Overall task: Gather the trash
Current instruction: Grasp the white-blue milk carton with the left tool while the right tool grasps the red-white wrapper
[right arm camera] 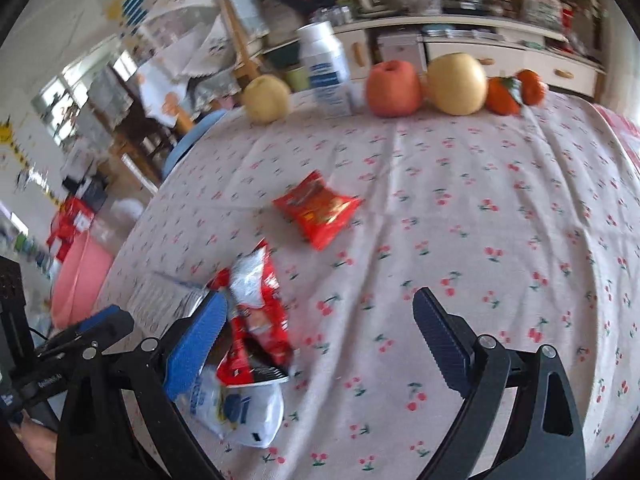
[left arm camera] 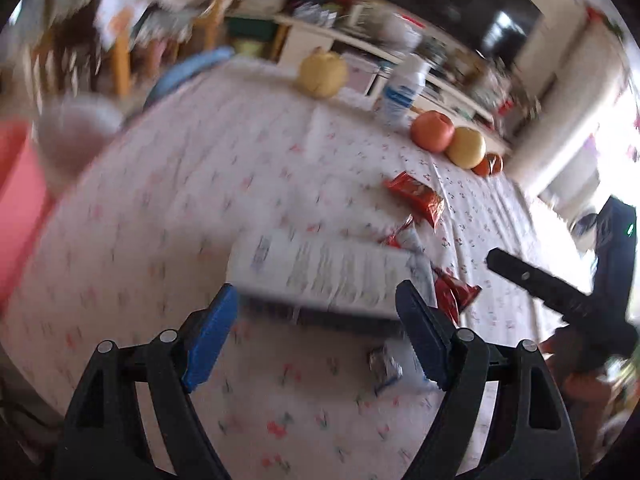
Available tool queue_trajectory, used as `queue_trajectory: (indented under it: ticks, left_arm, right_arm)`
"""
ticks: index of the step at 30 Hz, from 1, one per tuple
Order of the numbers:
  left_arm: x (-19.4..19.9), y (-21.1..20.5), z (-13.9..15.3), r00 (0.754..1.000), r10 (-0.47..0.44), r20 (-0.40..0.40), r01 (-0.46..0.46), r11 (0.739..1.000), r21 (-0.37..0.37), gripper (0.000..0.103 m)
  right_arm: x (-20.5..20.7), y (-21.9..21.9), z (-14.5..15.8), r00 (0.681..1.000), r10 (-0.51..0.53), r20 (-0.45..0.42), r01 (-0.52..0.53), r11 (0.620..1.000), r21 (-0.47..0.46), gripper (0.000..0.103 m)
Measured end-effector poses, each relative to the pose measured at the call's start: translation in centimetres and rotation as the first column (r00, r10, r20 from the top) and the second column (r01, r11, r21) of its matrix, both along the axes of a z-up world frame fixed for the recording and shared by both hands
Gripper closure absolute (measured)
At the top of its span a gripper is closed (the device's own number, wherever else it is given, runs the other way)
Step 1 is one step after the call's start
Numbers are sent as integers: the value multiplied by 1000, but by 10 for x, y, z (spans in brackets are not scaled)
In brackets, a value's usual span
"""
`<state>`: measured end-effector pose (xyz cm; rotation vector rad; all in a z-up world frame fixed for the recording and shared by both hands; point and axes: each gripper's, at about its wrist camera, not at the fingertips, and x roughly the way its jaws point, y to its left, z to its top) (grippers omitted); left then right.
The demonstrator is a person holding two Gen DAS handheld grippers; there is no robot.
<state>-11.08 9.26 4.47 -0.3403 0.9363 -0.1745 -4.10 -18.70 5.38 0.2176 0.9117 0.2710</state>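
Covering the bench (right arm camera: 480, 184) is a cherry-print cloth, loose and creased; a pad dragging on it could pull the cloth and roll the fruit lined up along the far edge. That row: apple (right arm camera: 394, 88), pear (right arm camera: 456, 84), a white bottle (right arm camera: 326, 72), a second pear (right arm camera: 267, 98), small oranges at the far right corner.

Pink bin (right arm camera: 80, 280) sits off the near left edge, likely the drop point; judged only.

Left hand-held gripper (left arm camera: 316, 316): jaws wide, nothing between the pads. A white printed carton (left arm camera: 320, 272) lies just ahead of it, heavily blurred. Risk: jaws may be barely wider than the carton, so a pad could shove it rather than straddle it.

Right hand-held gripper (right arm camera: 320, 332): jaws wide, empty. Torn red wrapper (right arm camera: 256, 320) lies beside its left pad, resting on a white-and-blue wrapper (right arm camera: 236, 404). Risk: pinching both, or only the slick top one, which slips out.

Intact red packet (right arm camera: 318, 208) lies mid-bench, apart. Both hand-held grippers work close together near the left edge; collision possible.
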Motion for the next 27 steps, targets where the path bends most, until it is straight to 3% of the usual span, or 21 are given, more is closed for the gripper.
queue_trajectory:
  ticks: [2, 6, 12, 18, 22, 27]
  left_arm:
    - [2, 5, -13, 999, -19, -37, 14, 993, -117, 22]
    - [9, -11, -20, 998, -54, -38, 43, 967, -250, 21]
    - [47, -28, -20, 999, -3, -43, -8, 966, -259, 21]
    - [85, -48, -25, 998, 1, -59, -4, 999, -47, 20]
    - [94, -58, -30, 998, -9, -64, 15, 995, 98, 20]
    - [97, -49, -34, 998, 1, -62, 10, 985, 175, 20]
  right_arm:
    - [0, 6, -1, 1000, 6, 0, -6, 1000, -30, 10]
    - [0, 5, -5, 1000, -17, -6, 17, 998, -60, 10]
    - [1, -11, -6, 997, -83, -9, 82, 995, -61, 10]
    - [2, -15, -5, 995, -99, -6, 99, 993, -60, 10]
    - [6, -15, -5, 994, -110, -8, 109, 992, -56, 10]
    - [14, -9, -2, 995, -95, 11, 95, 995, -29, 10]
